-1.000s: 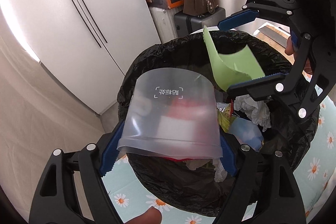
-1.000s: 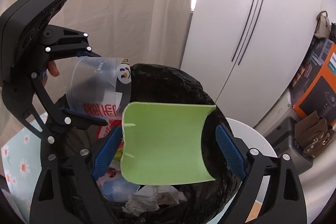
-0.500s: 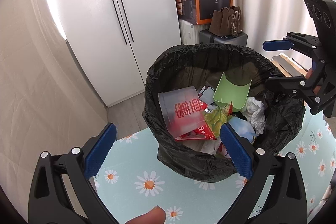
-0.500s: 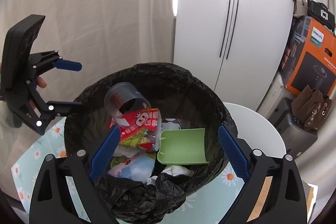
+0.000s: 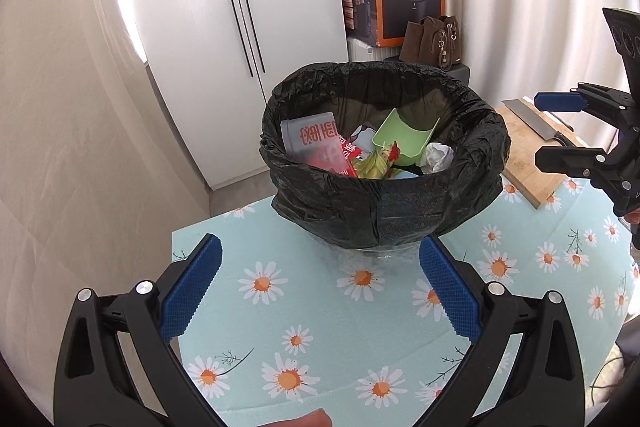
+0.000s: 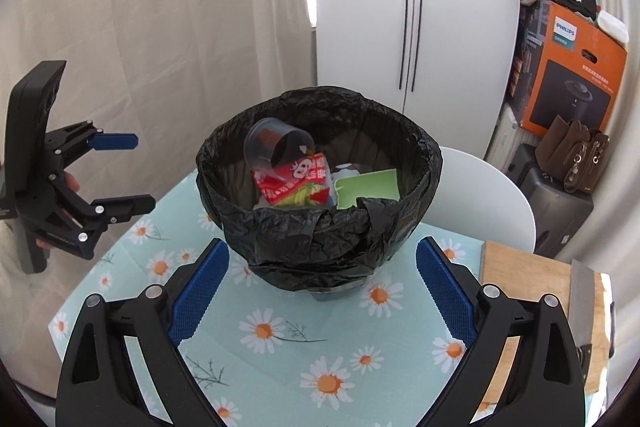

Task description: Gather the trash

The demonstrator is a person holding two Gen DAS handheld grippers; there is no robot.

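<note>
While the bin liner (image 5: 384, 211) hides the lower trash, each hand-held gripper (image 5: 318, 285) (image 6: 322, 285) gapes empty.

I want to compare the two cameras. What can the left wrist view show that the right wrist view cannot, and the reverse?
Only the left wrist view shows the crumpled white tissue in the bin and the right tool, open.

Only the right wrist view shows the white chair behind the table and the left tool, open.

Both show the black-lined bin, the clear cup, the green scoop, the red wrapper, the cutting board and the knife.
</note>
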